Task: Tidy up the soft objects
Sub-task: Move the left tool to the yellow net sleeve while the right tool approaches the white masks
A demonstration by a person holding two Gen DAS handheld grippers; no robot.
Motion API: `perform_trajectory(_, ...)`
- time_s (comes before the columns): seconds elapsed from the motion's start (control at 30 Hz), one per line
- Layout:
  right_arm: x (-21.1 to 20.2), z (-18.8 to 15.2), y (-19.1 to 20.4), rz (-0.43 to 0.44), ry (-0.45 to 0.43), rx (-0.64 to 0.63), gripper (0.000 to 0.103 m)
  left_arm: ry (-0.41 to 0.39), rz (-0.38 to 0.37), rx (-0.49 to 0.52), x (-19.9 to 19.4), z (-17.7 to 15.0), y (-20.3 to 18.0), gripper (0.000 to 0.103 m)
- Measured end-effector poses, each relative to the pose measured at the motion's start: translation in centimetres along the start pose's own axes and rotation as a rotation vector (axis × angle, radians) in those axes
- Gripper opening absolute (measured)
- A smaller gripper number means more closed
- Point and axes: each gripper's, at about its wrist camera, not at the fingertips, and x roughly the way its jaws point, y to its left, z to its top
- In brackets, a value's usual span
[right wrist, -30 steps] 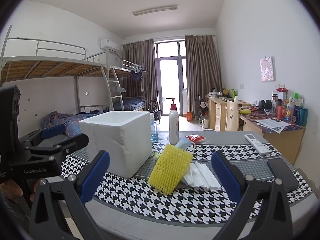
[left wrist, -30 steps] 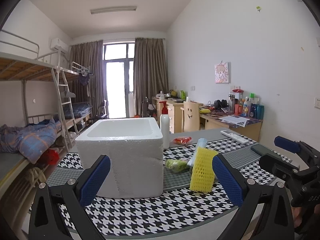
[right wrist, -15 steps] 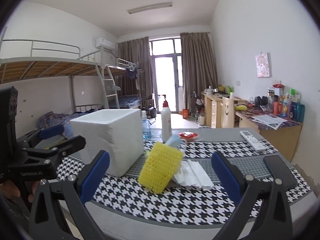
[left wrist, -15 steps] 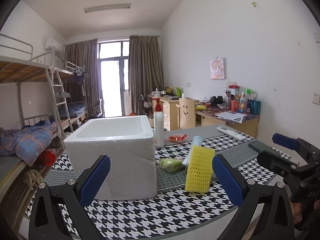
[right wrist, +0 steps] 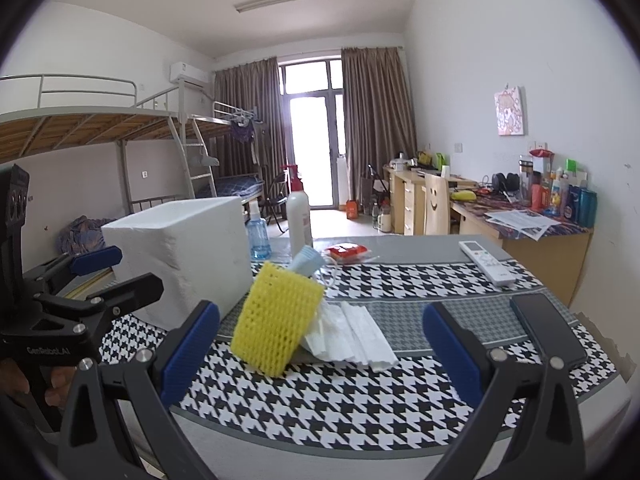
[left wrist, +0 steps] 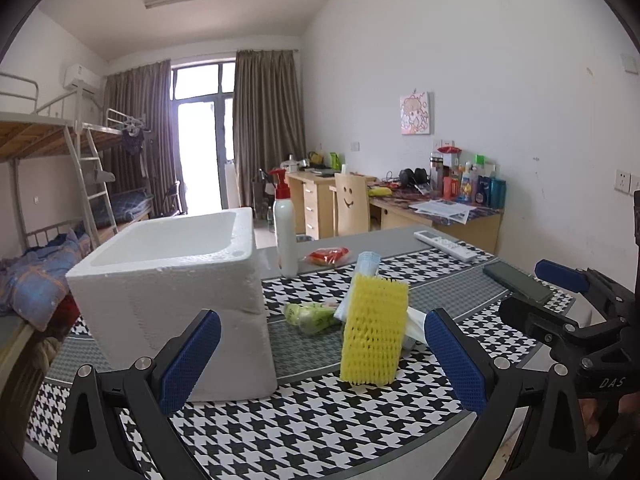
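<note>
The yellow net point(left wrist: 374, 330) stood upright on the desk point(left wrist: 320, 428), just right of the foam box point(left wrist: 176, 292), leaning against white wipes point(right wrist: 352, 334), with a mask point(right wrist: 306, 258) behind it and a green bag point(left wrist: 310, 316) between it and the box. The left tool point(left wrist: 322, 356) and the right tool point(right wrist: 320, 350) both gaped, released, near the net without touching it.

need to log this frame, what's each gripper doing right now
left gripper: open, holding nothing, short of the yellow foam net.
right gripper: open, holding nothing.
</note>
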Motion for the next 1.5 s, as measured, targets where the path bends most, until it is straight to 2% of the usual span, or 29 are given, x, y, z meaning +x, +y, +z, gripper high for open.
perform_trajectory(0.23,1.4,0.0,-1.2,-0.005,0.044,0.007,0.102,0.052,-0.05,0.026,2.1,0.0,-1.2,0.102)
perform_trajectory(1.0,5.2,-0.9,-4.3,-0.003,0.15,0.054,0.102,0.236,-0.055,0.082,9.5,-1.2,-2.7,0.102)
perform_trajectory(1.2,6.0,-1.1,-4.7,0.001,0.173,0.056,0.102,0.278,-0.064,0.069,11.0,-1.4,-2.5,0.095)
perform_trajectory(1.27,6.4,-1.2,-4.9,0.005,0.183,0.062,0.102,0.283,-0.067,0.072,11.3,-1.4,-2.6,0.091)
perform_trajectory(1.4,7.1,-1.1,-4.9,0.017,0.202,0.063,0.102,0.285,-0.06,0.077,11.5,-1.5,-2.7,0.09)
perform_trajectory(1.5,7.4,-1.0,-4.7,0.022,0.208,0.052,0.102,0.296,-0.07,0.08,11.8,-1.4,-2.9,0.085)
